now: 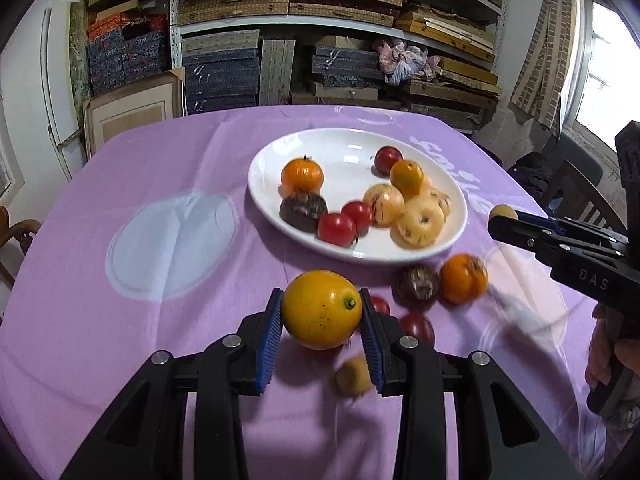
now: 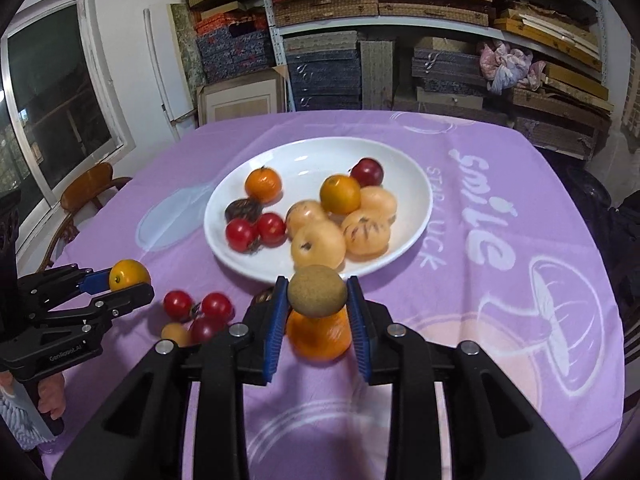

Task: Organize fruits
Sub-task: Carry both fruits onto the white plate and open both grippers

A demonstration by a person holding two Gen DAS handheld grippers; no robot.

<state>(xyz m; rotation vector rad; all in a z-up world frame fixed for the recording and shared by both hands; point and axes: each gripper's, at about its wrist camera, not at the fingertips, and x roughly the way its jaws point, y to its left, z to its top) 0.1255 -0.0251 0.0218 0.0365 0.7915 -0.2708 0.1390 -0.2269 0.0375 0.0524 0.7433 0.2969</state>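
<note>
Left tool [image 1: 321, 310] grips yellow fruit [image 1: 322, 309]; right tool [image 2: 317, 297] apparently grips brown fruit [image 2: 317, 291].

Shelves [image 2: 400, 28] of boxes — wooden chair [image 2: 86, 192].

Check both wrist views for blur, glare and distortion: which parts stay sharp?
Left wrist: the left gripper and its yellow fruit are sharp; loose fruit behind smears, and the window is blown out. Right wrist: the right gripper is sharp, plate fruit slightly soft; fisheye bends the shelves.
</note>
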